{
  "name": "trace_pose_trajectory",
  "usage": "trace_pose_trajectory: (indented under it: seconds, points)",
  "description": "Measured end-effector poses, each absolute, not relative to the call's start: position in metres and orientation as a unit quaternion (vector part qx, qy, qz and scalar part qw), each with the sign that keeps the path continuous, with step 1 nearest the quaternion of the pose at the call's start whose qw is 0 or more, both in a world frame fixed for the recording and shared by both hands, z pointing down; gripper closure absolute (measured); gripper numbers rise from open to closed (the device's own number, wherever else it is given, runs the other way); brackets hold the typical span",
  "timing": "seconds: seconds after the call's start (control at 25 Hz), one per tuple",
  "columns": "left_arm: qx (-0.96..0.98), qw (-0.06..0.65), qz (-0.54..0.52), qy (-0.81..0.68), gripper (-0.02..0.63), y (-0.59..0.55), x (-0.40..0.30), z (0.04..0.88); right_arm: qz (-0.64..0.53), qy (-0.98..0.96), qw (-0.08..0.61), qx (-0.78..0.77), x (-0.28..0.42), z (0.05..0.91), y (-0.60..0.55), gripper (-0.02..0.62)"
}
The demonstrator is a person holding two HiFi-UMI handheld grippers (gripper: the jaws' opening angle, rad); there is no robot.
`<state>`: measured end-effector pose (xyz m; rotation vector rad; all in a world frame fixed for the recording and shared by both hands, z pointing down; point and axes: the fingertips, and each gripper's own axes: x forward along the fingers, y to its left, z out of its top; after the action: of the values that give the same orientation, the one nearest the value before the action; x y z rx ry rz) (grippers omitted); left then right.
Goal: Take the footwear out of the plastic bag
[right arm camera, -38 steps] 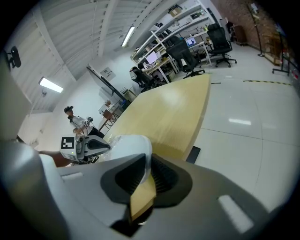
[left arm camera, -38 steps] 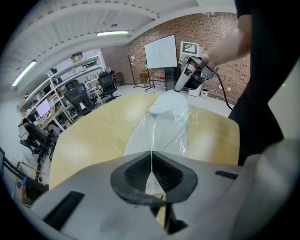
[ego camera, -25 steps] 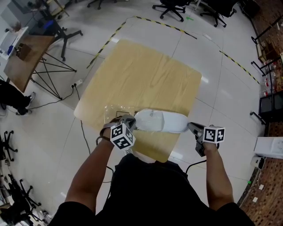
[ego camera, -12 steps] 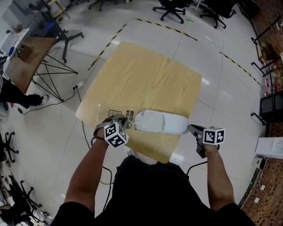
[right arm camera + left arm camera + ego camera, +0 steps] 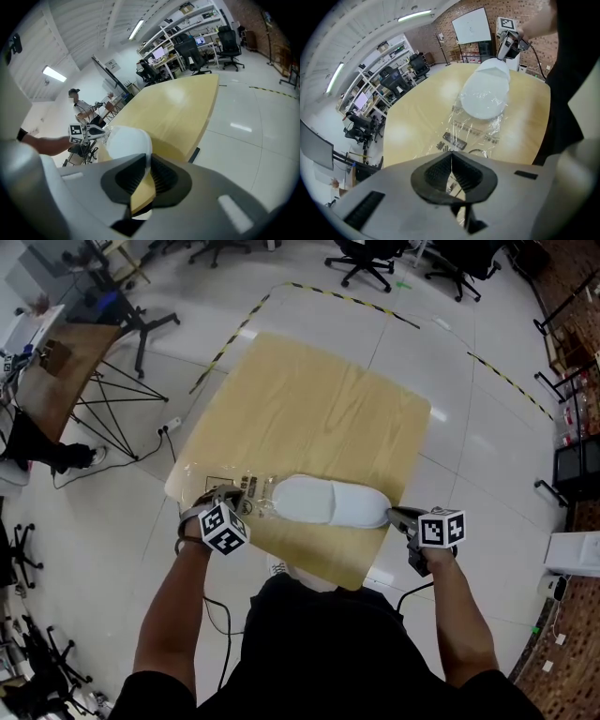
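1. Footwear count: one white slipper (image 5: 328, 502), lying flat with its long axis left to right, close to the near edge of one light wooden table (image 5: 309, 399).
2. One clear plastic bag (image 5: 246, 497), printed with dark labels, crumpled flat on the tabletop just left of the slipper. Film overlaps the slipper's left end; cannot tell how much of the slipper sits inside.
3. Two hand-held grippers.
   - Left gripper (image 5: 240, 505): jaws pressed together on a thin fold of the bag's film, at the bag's left end, over the table's near left corner.
   - Right gripper (image 5: 395, 515): jaws clamped on the thin edge of the slipper's right end, right at the table's right-hand edge, with its marker cube out past the tabletop.
4. Edges and room: slipper and bag both near the front edge, with the wearer's torso just behind it. Wide stretch of bare wood beyond the slipper up to the far edge. Open pale floor tiles to the right of the table.
5. Surroundings:
   - Yellow-and-black floor tape (image 5: 225, 334) skirting the table's far left side.
   - Several office chairs (image 5: 366, 259) past the far edge, well apart.
   - One second wooden table on black trestle legs (image 5: 56, 371) to the left, well apart, with a person in dark clothes (image 5: 28, 442) beside it.
   - One power strip with cable (image 5: 169, 425) on the floor near the table's left corner.
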<state>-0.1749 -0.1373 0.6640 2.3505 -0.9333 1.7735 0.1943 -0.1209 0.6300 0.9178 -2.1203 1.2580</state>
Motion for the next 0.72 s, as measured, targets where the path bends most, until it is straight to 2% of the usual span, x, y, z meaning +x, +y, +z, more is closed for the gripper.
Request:
trace_pose_trajectory:
  seconds: [0.48, 0.72]
  points:
    - [0.72, 0.03, 0.602, -0.343, 0.597, -0.137, -0.245, 0.657, 0.46, -0.793, 0.274, 0.291, 0.163, 0.633, -0.114, 0.558]
    - [0.69, 0.054, 0.593, -0.413, 0.597, -0.153, -0.293, 0.638, 0.471, -0.791, 0.269, 0.285, 0.153, 0.637, -0.109, 0.557]
